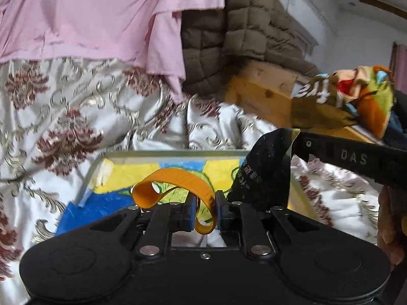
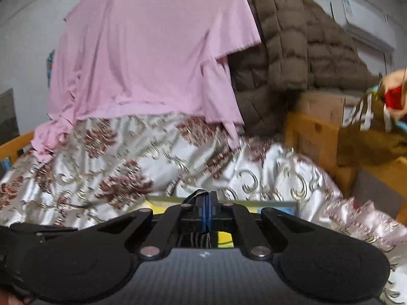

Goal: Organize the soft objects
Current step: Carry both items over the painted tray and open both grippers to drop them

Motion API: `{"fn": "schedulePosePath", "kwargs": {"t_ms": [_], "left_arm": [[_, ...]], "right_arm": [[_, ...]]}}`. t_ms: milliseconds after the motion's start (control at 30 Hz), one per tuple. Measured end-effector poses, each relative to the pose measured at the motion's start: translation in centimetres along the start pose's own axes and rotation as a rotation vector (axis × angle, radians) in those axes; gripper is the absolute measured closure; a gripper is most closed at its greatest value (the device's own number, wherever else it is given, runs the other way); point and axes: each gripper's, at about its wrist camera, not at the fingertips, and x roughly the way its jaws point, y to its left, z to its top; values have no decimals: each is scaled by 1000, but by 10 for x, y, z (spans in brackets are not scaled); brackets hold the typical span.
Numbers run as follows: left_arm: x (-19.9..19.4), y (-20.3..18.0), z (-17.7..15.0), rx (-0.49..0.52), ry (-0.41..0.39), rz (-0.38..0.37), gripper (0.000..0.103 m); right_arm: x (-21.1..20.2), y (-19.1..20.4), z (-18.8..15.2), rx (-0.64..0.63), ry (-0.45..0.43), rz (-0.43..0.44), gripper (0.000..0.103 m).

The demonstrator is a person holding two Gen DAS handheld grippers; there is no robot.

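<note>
Nearest the left lens: the left gripper [image 1: 205,212] is seen with its blue pads a narrow gap apart; an orange strap [image 1: 175,186] is threaded between them, looped up and over to the left. Whether the pads actually press the strap cannot be told.
Right gripper [image 2: 206,212]: blue pads are brought flat together, clamped on a black strap [image 2: 197,194] that pokes out just above the tips. In the left view its black finger is seen crossing from the right, with dark cloth [image 1: 264,170] hung from the tip.
Bag: a flat bag [image 1: 122,178] printed in yellow, blue and green is laid just beyond both grippers on the bedspread; the orange strap is arched over it.
Bedspread [image 1: 76,117]: white satin, patterned in maroon and gold, rumpled, spread under the bag.
Pink cloth [image 2: 152,50]: draped beyond, hanging down onto the bedspread.
Brown quilted jacket [image 2: 292,50]: hung beside the pink cloth, on its right, partly covered by it.
Wooden frame [image 1: 257,94]: seen below the jacket, right of the bedspread.
Multicoloured fabric [image 1: 366,94]: bunched at the far right, above the frame; lettering is shown, unreadable.
</note>
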Motion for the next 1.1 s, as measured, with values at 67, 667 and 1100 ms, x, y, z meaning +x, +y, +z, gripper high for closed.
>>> {"fn": "schedulePosePath", "kwargs": {"t_ms": [67, 667, 1100], "left_arm": [[14, 3, -4, -16, 25, 11, 87], [47, 4, -24, -27, 186, 35, 76], [-9, -6, -17, -71, 97, 78, 34]], "right_arm": [[15, -7, -2, 25, 41, 0, 101], [35, -33, -51, 69, 241, -60, 90], [-30, -33, -41, 35, 198, -97, 29]]}}
